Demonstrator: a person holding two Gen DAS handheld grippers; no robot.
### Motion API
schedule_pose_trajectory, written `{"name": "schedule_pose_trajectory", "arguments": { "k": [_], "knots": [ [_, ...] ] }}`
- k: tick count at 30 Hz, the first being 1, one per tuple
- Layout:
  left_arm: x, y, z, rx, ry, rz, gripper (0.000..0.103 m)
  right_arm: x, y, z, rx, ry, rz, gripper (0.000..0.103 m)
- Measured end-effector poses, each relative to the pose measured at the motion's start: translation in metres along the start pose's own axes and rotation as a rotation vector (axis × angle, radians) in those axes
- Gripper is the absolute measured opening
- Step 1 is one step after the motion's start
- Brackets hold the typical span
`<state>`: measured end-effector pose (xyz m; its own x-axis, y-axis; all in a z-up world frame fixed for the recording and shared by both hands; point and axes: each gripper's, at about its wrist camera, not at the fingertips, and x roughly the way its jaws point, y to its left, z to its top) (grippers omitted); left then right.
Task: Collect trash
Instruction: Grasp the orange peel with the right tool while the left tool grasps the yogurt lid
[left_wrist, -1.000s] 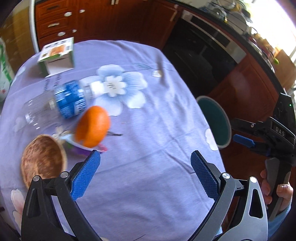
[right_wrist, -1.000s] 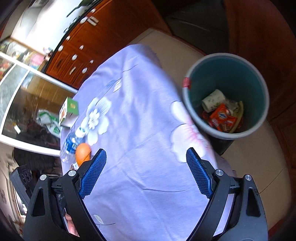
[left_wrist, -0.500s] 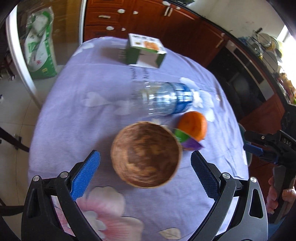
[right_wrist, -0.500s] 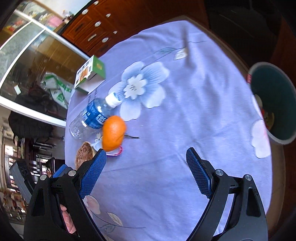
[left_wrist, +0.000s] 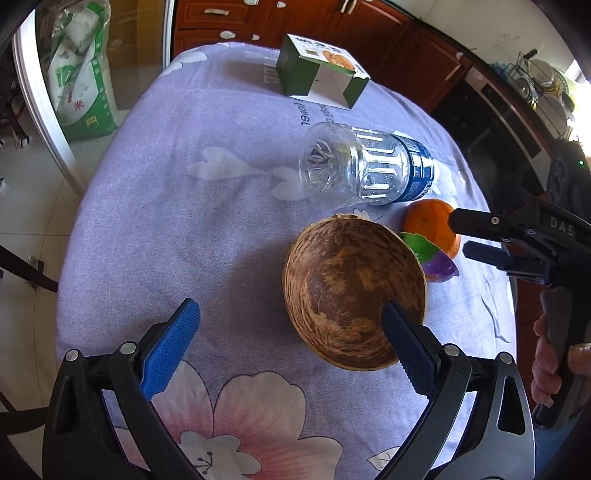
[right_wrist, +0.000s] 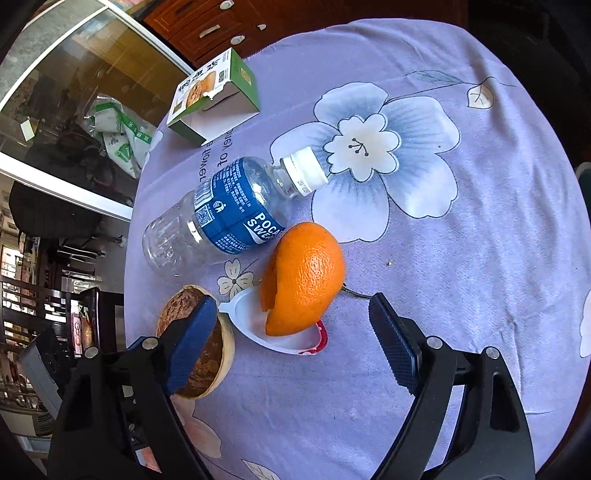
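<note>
On the purple flowered tablecloth (left_wrist: 192, 229) lie an empty clear bottle with a blue label (left_wrist: 365, 168) (right_wrist: 225, 218), an orange peel (right_wrist: 304, 277) (left_wrist: 430, 221) resting on a small plastic cup (right_wrist: 284, 338) (left_wrist: 432, 258), a coconut shell half (left_wrist: 354, 295) (right_wrist: 203, 350) and an open green-and-white carton (left_wrist: 319, 72) (right_wrist: 216, 96). My left gripper (left_wrist: 290, 341) is open, its right finger over the shell's near rim. My right gripper (right_wrist: 291, 341) is open just in front of the peel and cup, empty; it also shows in the left wrist view (left_wrist: 480, 236).
Dark wooden cabinets (left_wrist: 295, 18) and an oven (left_wrist: 491, 122) stand beyond the table. A glass door with a green-and-white bag (left_wrist: 85, 81) behind it is on the left. The table edge drops off on the left and right sides.
Both grippers have swung from the bin side and moved in toward the trash. The left came over the coconut shell; the right closed in on the orange peel. Both stayed open.
</note>
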<state>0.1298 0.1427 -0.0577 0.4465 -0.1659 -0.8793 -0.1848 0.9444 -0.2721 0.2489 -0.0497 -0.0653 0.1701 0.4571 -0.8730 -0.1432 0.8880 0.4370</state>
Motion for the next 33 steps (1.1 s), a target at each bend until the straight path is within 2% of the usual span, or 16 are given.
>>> {"name": "schedule_pose_trajectory", "arguments": {
  "k": [3,5,16,17,19,21,23,33],
  "knots": [
    [0.002,0.001,0.002,0.004,0.005,0.003,0.098,0.008,0.003,0.003,-0.011,0.002,-0.006,0.069],
    [0.004,0.002,0.003,0.003,0.008,0.006,0.098,0.012,0.004,0.005,-0.012,0.007,-0.006,0.066],
    [0.016,0.003,0.007,-0.004,0.036,0.033,0.098,0.028,0.003,0.004,-0.047,-0.009,-0.056,0.064],
    [0.016,0.002,0.008,-0.005,0.037,0.035,0.098,0.028,0.006,0.002,-0.079,-0.016,-0.083,0.050],
    [0.015,0.001,0.008,-0.007,0.038,0.034,0.098,0.028,0.004,0.000,-0.080,-0.010,-0.057,0.032],
    [0.014,-0.001,0.009,-0.003,0.036,0.038,0.098,0.026,-0.002,0.000,-0.063,0.000,-0.024,0.023],
    [0.013,-0.005,0.009,0.005,0.034,0.042,0.098,0.021,-0.009,0.000,-0.049,-0.002,-0.016,0.020],
    [0.002,-0.040,0.013,0.074,-0.003,0.038,0.098,-0.006,-0.054,0.000,0.040,-0.031,0.016,0.020]
  ]
}}
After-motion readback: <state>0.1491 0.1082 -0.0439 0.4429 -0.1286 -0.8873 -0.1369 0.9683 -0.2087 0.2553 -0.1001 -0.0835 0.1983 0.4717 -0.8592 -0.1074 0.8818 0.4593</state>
